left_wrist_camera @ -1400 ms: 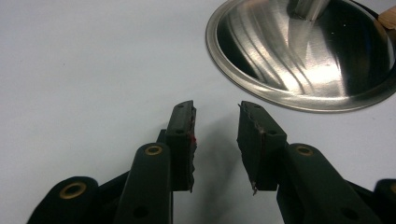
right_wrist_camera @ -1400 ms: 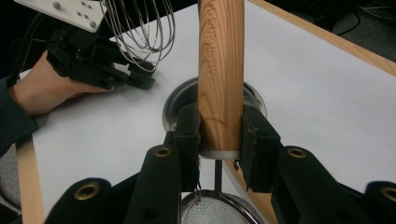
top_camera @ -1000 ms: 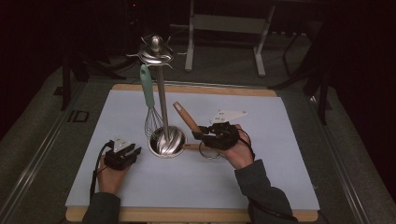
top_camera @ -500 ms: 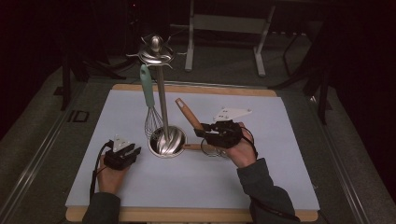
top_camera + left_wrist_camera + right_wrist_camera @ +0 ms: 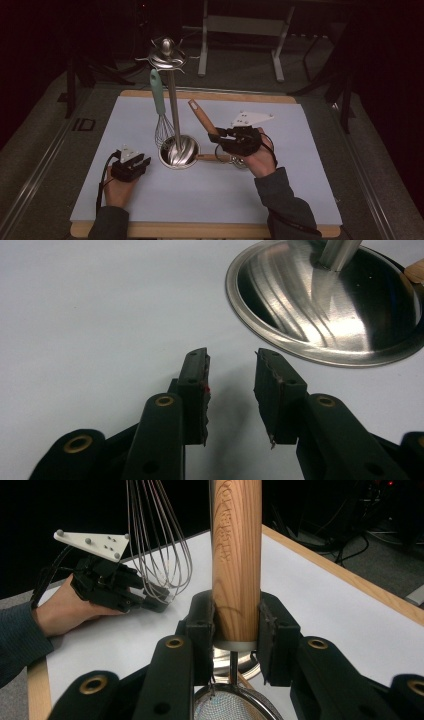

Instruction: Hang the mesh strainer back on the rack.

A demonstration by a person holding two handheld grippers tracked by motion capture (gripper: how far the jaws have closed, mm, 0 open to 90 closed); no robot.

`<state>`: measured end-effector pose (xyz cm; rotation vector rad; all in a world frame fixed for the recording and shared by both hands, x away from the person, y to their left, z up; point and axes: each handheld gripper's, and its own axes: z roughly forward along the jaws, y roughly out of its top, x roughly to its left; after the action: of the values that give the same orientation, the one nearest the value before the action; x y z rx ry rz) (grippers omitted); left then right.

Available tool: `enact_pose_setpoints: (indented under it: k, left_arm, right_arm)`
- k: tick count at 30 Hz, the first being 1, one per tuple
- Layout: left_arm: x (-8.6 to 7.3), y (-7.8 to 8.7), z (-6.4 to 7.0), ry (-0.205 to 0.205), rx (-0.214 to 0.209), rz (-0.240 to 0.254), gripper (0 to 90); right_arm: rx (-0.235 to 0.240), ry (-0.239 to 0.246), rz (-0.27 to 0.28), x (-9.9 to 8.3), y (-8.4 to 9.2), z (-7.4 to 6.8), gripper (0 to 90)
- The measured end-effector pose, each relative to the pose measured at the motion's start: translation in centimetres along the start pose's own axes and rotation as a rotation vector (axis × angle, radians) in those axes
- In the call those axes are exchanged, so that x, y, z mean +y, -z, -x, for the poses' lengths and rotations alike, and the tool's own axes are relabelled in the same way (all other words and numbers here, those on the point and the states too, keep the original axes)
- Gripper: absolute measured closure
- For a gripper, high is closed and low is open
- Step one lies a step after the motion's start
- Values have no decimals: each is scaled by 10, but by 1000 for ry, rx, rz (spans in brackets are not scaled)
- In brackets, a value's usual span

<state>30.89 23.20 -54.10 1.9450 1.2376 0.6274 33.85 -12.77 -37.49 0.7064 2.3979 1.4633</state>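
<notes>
Currently, the left gripper (image 5: pixel 131 166) is rested near the surface's (image 5: pixel 300 200) front-left corner, fingers (image 5: pixel 196 385) parted and empty. Centrally, the strainer's wooden handle (image 5: pixel 236 555) is clamped by the right gripper (image 5: pixel 235 630). Swung carelessly, the stand (image 5: pixel 172 100) or whisk (image 5: pixel 161 120) could be struck.

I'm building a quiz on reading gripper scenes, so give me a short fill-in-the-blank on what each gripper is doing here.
1. The right gripper is shut on the strainer's ____ handle.
2. The left gripper rests on the table with its jaws ____.
3. A whisk with a ____ handle hangs from the metal stand.
4. The stand's round base lies just ahead of the ____ gripper.

Missing words: wooden; open; green; left
</notes>
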Motion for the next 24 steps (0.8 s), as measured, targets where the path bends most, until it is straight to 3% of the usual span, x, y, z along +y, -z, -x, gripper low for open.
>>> enact_pose_setpoints:
  k: [24]
  left_arm:
    - [0, 0, 0, 6, 0, 0, 678]
  right_arm:
    - [-9, 15, 82, 23, 23, 2, 710]
